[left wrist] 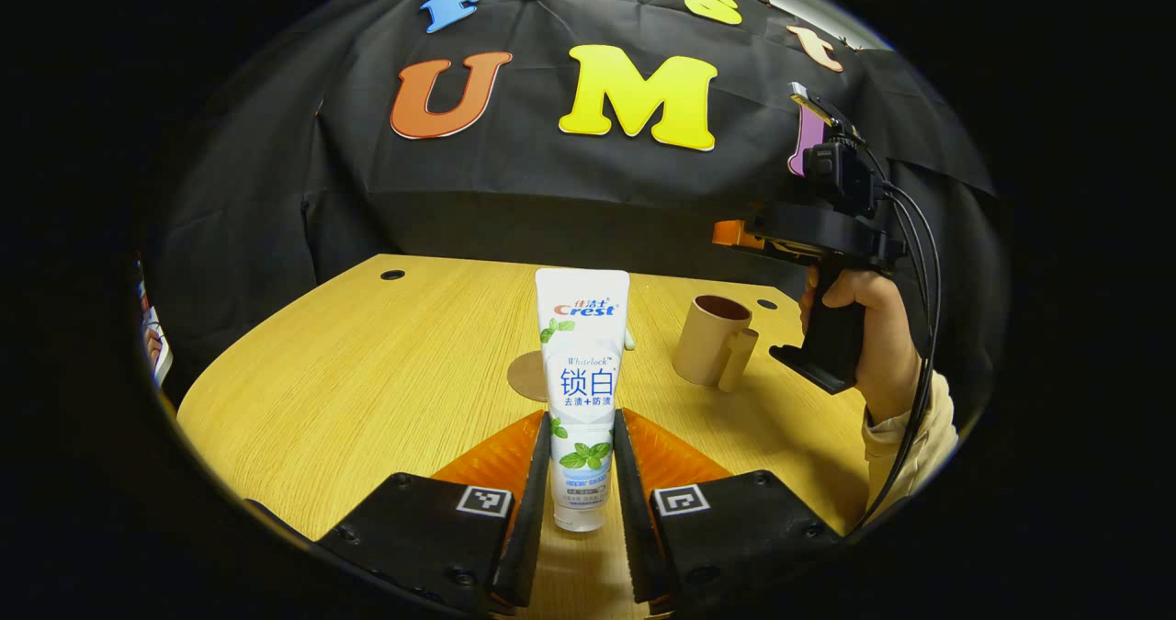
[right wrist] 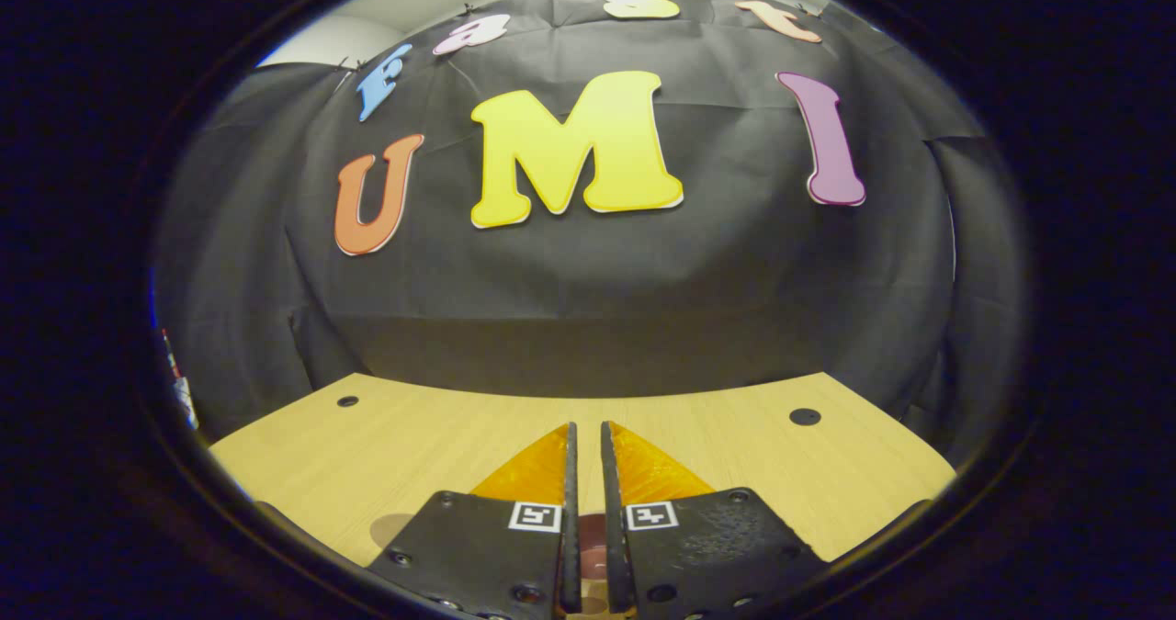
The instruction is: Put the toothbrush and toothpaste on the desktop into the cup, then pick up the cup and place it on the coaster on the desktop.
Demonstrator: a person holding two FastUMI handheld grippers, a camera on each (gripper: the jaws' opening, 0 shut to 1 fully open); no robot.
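The wooden desktop (left wrist: 367,372) is the largest thing here, a light, straight-grained board with small dark round holes near its far edge, backed by the black cloth wall.

In the left gripper view the right gripper (left wrist: 735,232) hangs above the far right part of the desktop, held by a hand (left wrist: 873,344) wrapped around its dark grip, a pale sleeve (left wrist: 896,436) at the wrist and black cables looping down behind. In the right gripper view its own fingers stand almost together, only a narrow slit between them, with nothing gripped; a dark reddish round shape shows through that slit below, too hidden to name.

The left gripper (left wrist: 582,455) pinches the toothpaste (left wrist: 582,363) between both fingers, which press on the lower half of the tube from either side. The tube stands upright, cap end down and flat crimped end up, raised in front of the camera. It is white with green mint leaves, a blue and red brand mark and blue characters.

The cup (left wrist: 712,340) stands on the desktop right of the tube and beneath the right gripper: a tan mug with a dark brown inside and a thick handle facing the camera.

The coaster (left wrist: 527,377), a flat brown round disc, lies on the desktop left of the cup, partly hidden behind the tube.

A small pale green tip peeks out just right of the tube; I cannot tell what it is.
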